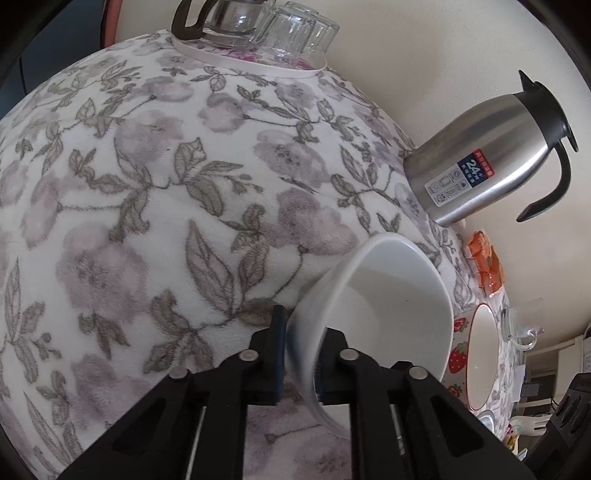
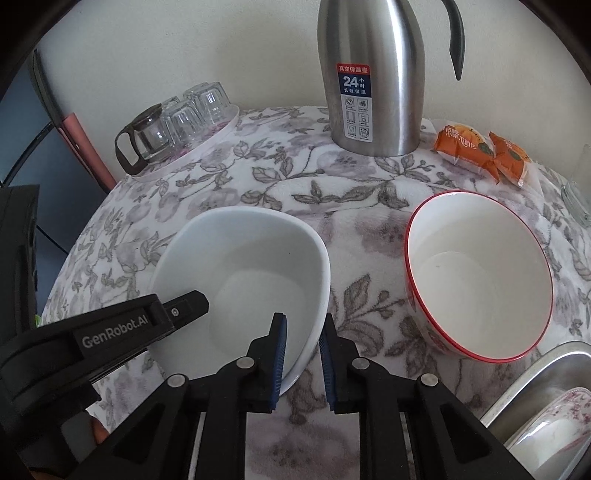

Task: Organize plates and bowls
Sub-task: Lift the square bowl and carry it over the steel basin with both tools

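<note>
The left view cuts the glass pot (image 1: 225, 18) and the upturned glasses (image 1: 295, 26) at the top edge. The white bowl (image 1: 369, 295) hides most of the red-rimmed bowl (image 1: 480, 354); past that, a clear handled thing (image 1: 521, 332) is too small to tell. In the right view the flask (image 2: 373, 74) loses its top to the edge. The steel tray (image 2: 535, 391) and the patterned dish (image 2: 554, 424) in it run off the lower right corner. A glass thing (image 2: 576, 199) is cut by the right rim.
</note>
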A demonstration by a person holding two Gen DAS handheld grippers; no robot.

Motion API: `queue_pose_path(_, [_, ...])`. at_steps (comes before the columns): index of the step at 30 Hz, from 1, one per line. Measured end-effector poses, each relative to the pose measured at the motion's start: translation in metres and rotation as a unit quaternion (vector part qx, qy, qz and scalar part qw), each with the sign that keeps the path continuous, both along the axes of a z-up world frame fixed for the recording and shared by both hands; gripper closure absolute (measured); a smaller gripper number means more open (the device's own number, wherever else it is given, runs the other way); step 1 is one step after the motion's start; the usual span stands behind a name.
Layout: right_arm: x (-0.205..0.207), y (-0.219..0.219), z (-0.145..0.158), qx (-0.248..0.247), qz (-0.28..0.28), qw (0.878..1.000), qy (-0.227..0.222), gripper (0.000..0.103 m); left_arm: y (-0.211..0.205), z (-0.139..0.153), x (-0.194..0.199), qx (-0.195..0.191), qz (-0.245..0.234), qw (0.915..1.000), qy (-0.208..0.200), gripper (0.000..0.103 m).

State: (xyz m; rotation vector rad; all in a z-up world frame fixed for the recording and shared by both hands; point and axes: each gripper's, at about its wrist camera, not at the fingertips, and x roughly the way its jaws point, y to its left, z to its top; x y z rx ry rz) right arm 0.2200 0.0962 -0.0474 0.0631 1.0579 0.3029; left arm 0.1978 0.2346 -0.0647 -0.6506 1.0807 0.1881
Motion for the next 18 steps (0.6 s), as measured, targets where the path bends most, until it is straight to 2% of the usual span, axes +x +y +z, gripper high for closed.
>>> queue_pose_path(4, [-0.004, -0.005, 0.004, 0.012, -0.006, 1.000, 0.007, 0.084, -0.002, 0.009, 0.000, 0.008, -0.010, 0.9999, -0.003, 0.091])
queue_pose_path(9, [-0.013, -0.011, 0.024, 0.018, -0.011, 1.000, -0.010, 0.084, -0.007, 0.029, -0.005, 0.018, -0.026, 0.9993, -0.020, 0.091])
queue_pose_path(14, [-0.029, -0.019, 0.052, 0.027, -0.015, 0.999, -0.038, 0.084, -0.013, 0.056, -0.018, 0.023, -0.033, 0.9983, -0.042, 0.091])
queue_pose_path(18, [-0.043, -0.034, 0.070, 0.030, -0.024, 0.998, -0.057, 0.084, -0.034, 0.085, -0.028, 0.052, -0.049, 0.9953, -0.065, 0.091])
